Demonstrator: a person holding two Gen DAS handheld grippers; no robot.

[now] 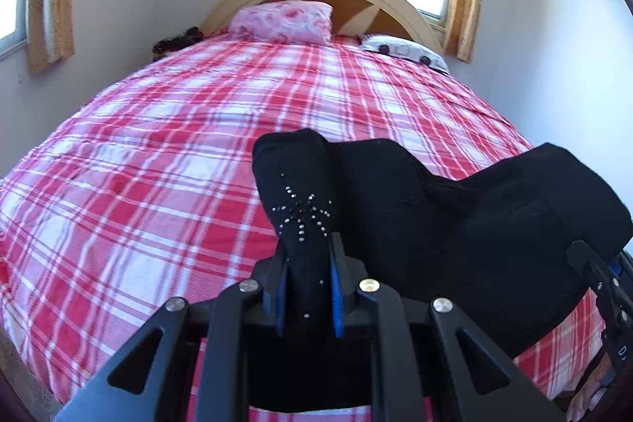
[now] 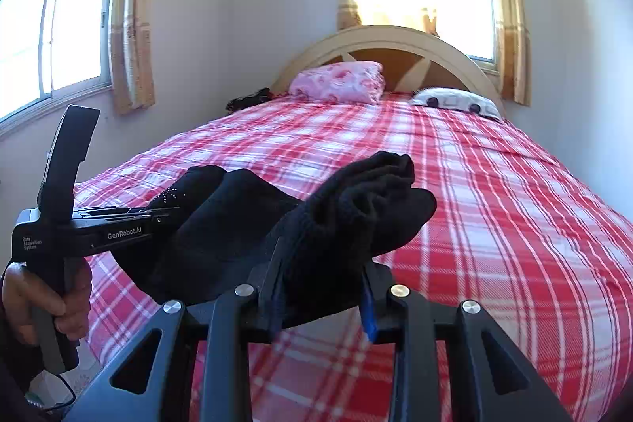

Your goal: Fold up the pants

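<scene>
Your left claw (image 1: 306,279) is clamped tight on a studded strip of the black pants (image 1: 415,204), and your right claw (image 2: 322,287) grips a thicker bunch of the same cloth — both hold it above the plaid bed (image 1: 158,153). The pants sag between the claws, their lower part cut off behind the claw frames — legs and waist are hard to tell apart.

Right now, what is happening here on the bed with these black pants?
A person holds a gripper in each hand. The left gripper is shut on a part of the black pants with small studs. The right gripper is shut on another bunched part. The pants hang between them above the red plaid bed, not yet folded.
</scene>
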